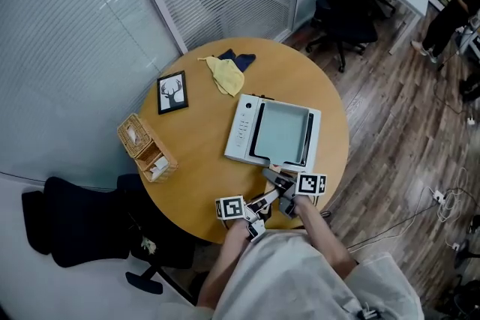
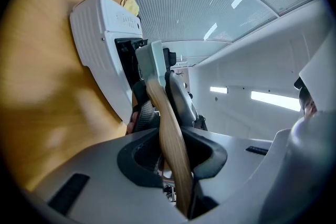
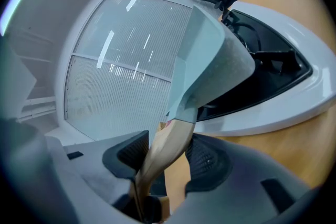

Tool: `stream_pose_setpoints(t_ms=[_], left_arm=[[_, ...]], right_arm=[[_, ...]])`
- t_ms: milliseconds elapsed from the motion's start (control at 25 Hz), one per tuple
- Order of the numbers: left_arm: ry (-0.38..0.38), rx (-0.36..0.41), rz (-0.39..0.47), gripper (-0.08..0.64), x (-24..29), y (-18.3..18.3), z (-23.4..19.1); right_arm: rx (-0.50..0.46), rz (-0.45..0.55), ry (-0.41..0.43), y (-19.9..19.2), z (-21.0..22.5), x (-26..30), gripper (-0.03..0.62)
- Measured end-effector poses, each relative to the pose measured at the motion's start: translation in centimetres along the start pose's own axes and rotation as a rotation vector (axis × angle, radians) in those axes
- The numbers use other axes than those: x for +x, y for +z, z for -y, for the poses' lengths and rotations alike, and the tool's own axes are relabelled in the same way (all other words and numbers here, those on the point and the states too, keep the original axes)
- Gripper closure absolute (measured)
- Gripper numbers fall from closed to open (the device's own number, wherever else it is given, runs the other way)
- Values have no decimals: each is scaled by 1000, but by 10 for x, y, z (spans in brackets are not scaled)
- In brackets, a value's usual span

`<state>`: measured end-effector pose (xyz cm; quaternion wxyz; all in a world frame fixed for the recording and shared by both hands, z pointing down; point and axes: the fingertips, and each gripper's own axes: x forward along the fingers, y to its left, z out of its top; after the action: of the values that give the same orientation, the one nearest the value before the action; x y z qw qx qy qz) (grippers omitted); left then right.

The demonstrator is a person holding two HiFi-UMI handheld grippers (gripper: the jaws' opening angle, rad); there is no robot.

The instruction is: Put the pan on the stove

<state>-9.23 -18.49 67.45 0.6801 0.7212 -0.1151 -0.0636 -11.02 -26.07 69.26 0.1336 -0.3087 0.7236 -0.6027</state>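
head: steeply down, far | gripper views: close — share stove (image 1: pixel 241 130) (white)

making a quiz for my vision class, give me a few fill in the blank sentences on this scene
1. The left gripper and the right gripper both clamp the pan's ____ handle.
2. The stove under the pan is ____ in colour.
3. The framed picture shows a ____.
4. The table is ____ in shape.

Missing words: wooden; white; deer; round
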Motion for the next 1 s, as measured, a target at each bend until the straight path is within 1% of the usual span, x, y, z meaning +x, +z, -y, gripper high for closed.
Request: stream_pose_setpoints(t_ms=[120, 200, 440, 600, 680, 760, 880, 1000], left_arm=[[0, -13, -2, 454, 3, 2, -2], [0, -20, -2, 454, 4, 2, -3], [-1, -30, 10, 453, 6, 6, -3], [5, -32, 15, 453, 7, 7, -3], [8, -32, 18, 454, 8, 8, -5], [10, -29, 16, 454, 10, 7, -5], [15, -6, 10, 453, 13, 3, -2], [33, 53, -6, 444, 14, 2, 2]], right_arm=[[22, 0, -36, 1, 9, -3, 373], [32, 3, -42, 2, 11, -3, 373], [65, 18, -19, 5, 12, -2, 373], [60, 18, -9, 5, 12, -1, 368], [77, 16, -6, 3, 12, -2, 367], [86, 13, -12, 0, 13, -5, 334], [78, 34, -29, 0, 12, -16, 333], [52, 47, -18, 2, 6, -27, 319]])
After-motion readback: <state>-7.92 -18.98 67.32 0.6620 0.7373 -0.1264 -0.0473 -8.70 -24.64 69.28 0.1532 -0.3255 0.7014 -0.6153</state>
